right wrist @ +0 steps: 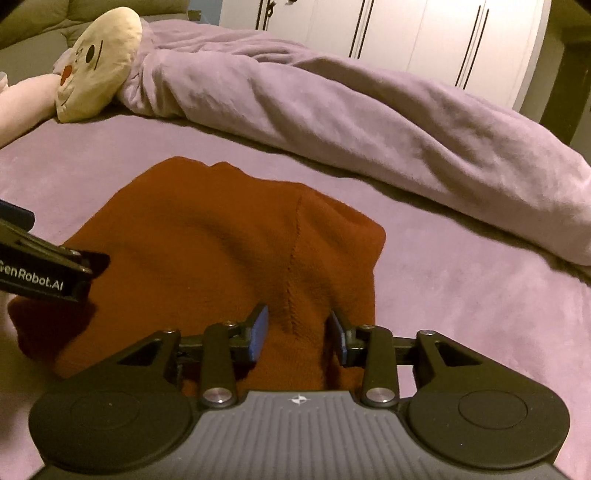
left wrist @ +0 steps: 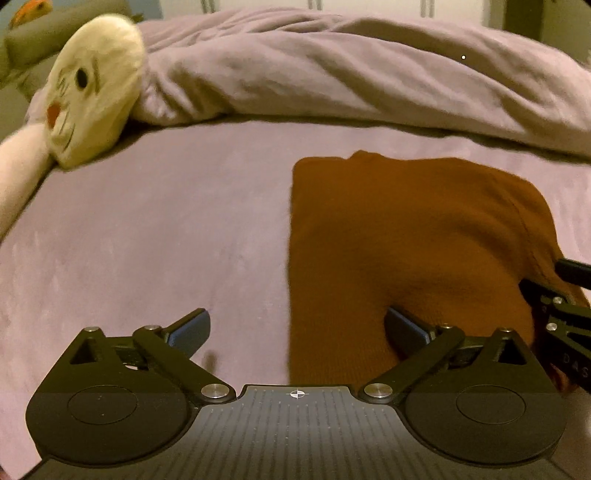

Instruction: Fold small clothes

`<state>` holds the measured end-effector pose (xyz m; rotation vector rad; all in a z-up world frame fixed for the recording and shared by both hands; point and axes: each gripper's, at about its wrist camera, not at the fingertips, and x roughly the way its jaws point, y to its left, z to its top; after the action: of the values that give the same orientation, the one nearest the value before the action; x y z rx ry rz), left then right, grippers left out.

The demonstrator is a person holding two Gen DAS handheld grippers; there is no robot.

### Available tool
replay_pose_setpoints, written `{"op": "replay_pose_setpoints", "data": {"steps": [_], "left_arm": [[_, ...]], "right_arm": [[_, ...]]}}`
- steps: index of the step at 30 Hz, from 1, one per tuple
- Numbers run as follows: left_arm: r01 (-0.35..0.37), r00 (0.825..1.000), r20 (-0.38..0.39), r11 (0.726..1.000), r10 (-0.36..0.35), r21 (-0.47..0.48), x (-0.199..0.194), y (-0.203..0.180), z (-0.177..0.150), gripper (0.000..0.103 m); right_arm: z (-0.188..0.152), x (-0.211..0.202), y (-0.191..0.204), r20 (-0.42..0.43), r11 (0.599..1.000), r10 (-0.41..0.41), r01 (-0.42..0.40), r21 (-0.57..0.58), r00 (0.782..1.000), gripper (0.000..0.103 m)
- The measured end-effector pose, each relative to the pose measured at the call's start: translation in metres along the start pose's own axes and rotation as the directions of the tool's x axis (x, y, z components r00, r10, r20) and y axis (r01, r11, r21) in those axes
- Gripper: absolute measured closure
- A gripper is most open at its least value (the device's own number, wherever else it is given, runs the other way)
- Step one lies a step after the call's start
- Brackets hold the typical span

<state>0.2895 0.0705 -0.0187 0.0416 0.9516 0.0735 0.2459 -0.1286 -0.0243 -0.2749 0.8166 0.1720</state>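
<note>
A rust-brown knitted garment (left wrist: 406, 236) lies folded on the purple bed sheet (left wrist: 147, 240); it also shows in the right wrist view (right wrist: 207, 236). My left gripper (left wrist: 297, 328) is open wide at the garment's near left edge, its right finger (left wrist: 404, 330) on the cloth and its left finger over the sheet. My right gripper (right wrist: 298, 330) is partly open, with a raised fold of the garment's near edge between its jaws. Each gripper shows at the side of the other's view.
A rumpled lilac blanket (right wrist: 332, 110) lies across the far side of the bed. A cream plush toy with a face (left wrist: 92, 92) rests at the far left. White wardrobe doors (right wrist: 424, 33) stand behind.
</note>
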Motion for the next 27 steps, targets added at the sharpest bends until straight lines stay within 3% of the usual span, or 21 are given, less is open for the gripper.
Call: {"op": "replay_pose_setpoints", "data": {"steps": [5,6,9,12,16,20,27], "left_arm": [[0.045,0.999,-0.009,0.988,-0.047,-0.147,-0.03,0.027,-0.022,0.0],[0.058,0.998,-0.011,0.983,-0.061,-0.171,-0.039,0.032,-0.029,0.0],[0.081,0.995,-0.045,0.972,-0.093,-0.219,-0.058,0.041,-0.047,0.0],[0.103,0.992,-0.043,0.969,-0.116,-0.224,-0.076,0.045,-0.06,0.0],[0.149,0.987,-0.035,0.98,-0.155,-0.132,-0.093,0.04,-0.061,0.0],[0.141,0.99,-0.018,0.988,-0.143,-0.063,-0.107,0.033,-0.058,0.0],[0.124,0.99,-0.058,0.991,-0.126,-0.045,-0.108,0.03,-0.054,0.0]], "right_arm": [[-0.004,-0.025,-0.012,-0.025,0.994,0.016,-0.013,0.111,1.0,0.036],[-0.009,-0.033,-0.014,-0.047,0.99,0.027,-0.02,0.139,0.999,0.026],[-0.028,-0.056,-0.014,-0.088,0.982,0.05,-0.033,0.187,0.995,0.019],[-0.041,-0.073,-0.007,-0.151,0.976,0.05,-0.017,0.217,0.987,0.004],[-0.046,-0.089,0.006,-0.184,0.969,0.079,-0.032,0.245,0.98,0.004],[-0.041,-0.098,0.018,-0.229,0.969,0.071,-0.012,0.249,0.971,0.004],[-0.028,-0.113,0.021,-0.214,0.967,0.067,-0.01,0.255,0.975,0.004]]}}
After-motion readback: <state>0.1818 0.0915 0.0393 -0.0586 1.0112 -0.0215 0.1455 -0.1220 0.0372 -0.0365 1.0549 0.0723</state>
